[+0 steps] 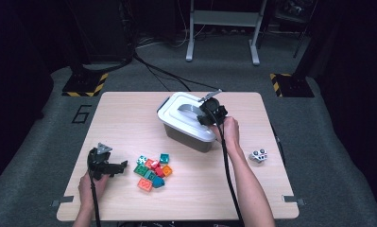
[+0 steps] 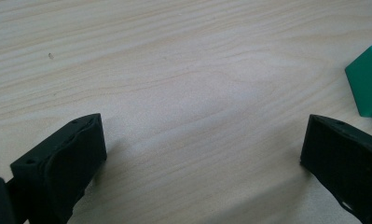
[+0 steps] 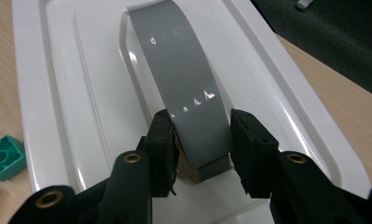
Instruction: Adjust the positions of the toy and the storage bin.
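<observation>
Two hand-held grippers are at work on the desk. Nearest, toward the front-left corner, the left hand-held gripper (image 1: 121, 166) lies low over bare wood with its jaws spread wide and nothing between them; a green brick edge (image 2: 368, 86) sits just beyond its right jaw. Beside it, near the front middle of the desk, lies a pile of bricks (image 1: 152, 172) in green, red, orange and teal. They look like small, hard, light plastic pieces, easy to pinch across flat sides, though smooth enough to slip if caught on a corner.

Farther back, right of centre, stands the bin (image 1: 191, 136), dark-walled with a white lid (image 3: 58, 93). The right hand-held gripper (image 3: 200, 140) reaches over it, its jaws closed in on either side of the grey handle (image 3: 183, 79) near the strap's lower end; contact looks firm on both sides. That handle seems the right place to hold: the lid is glossy, broad and rigid, probably light. A small grey gadget (image 1: 258, 155) rests near the right edge.
</observation>
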`<state>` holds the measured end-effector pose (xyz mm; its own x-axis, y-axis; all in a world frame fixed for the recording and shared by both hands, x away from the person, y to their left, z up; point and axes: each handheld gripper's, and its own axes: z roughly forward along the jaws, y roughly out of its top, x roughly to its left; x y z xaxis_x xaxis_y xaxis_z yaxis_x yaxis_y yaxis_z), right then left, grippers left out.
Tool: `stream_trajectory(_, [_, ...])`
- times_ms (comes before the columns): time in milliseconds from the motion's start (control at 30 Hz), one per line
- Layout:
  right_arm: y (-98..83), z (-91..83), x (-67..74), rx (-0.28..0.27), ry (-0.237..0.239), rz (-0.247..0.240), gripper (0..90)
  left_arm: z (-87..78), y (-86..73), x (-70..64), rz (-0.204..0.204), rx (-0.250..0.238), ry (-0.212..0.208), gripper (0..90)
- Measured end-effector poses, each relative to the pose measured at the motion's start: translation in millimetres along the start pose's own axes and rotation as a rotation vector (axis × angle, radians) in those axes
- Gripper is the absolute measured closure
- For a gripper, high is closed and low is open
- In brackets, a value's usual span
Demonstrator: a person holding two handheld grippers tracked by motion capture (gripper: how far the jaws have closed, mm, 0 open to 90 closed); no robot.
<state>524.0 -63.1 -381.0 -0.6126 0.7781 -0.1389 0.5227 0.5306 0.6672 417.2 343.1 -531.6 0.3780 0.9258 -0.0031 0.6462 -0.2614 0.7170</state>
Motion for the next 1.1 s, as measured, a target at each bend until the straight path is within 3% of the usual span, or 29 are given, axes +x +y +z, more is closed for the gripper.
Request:
stream_trajectory(367, [-14.1, -16.1, 17.2, 0.007, 0.001, 0.07, 61.3, 0.0, 0.0, -0.1, -0.001, 0.0, 0.001, 0.0])
stream_trajectory(467, [-9.4, -15.6, 18.7, 0.012, -0.003, 0.023, 53.1, 0.3, -0.2, -0.2, -0.002, -0.005, 0.002, 0.0])
stream_trajectory(600, [2.1, -13.1, 15.3, -0.027, 0.027, -0.015, 50.7, 0.4, -0.2, -0.2, -0.002, -0.005, 0.003, 0.0])
stream_trajectory(633, [11.7, -12.0, 15.2, -0.061, 0.066, -0.031, 50.4, 0.2, -0.1, -0.1, -0.001, -0.003, 0.0, 0.0])
stream_trajectory(733, [25.8, -8.0, 18.4, -0.06, 0.071, -0.092, 54.1, -0.1, 0.0, -0.1, -0.001, 0.001, 0.001, 0.0])
stream_trajectory(833, [32.1, -0.9, 22.8, -0.028, 0.079, -0.119, 61.8, 0.2, -0.1, -0.1, -0.001, -0.003, 0.002, 0.0])
stream_trajectory(900, [32.3, 0.6, 26.3, -0.016, 0.055, -0.126, 61.8, 0.0, 0.0, 0.0, -0.001, 0.0, 0.001, 0.0])
stream_trajectory(1100, [29.6, -3.6, 31.2, -0.005, 0.051, -0.087, 66.0, 0.0, 0.0, 0.0, 0.0, 0.0, 0.0, 0.0])
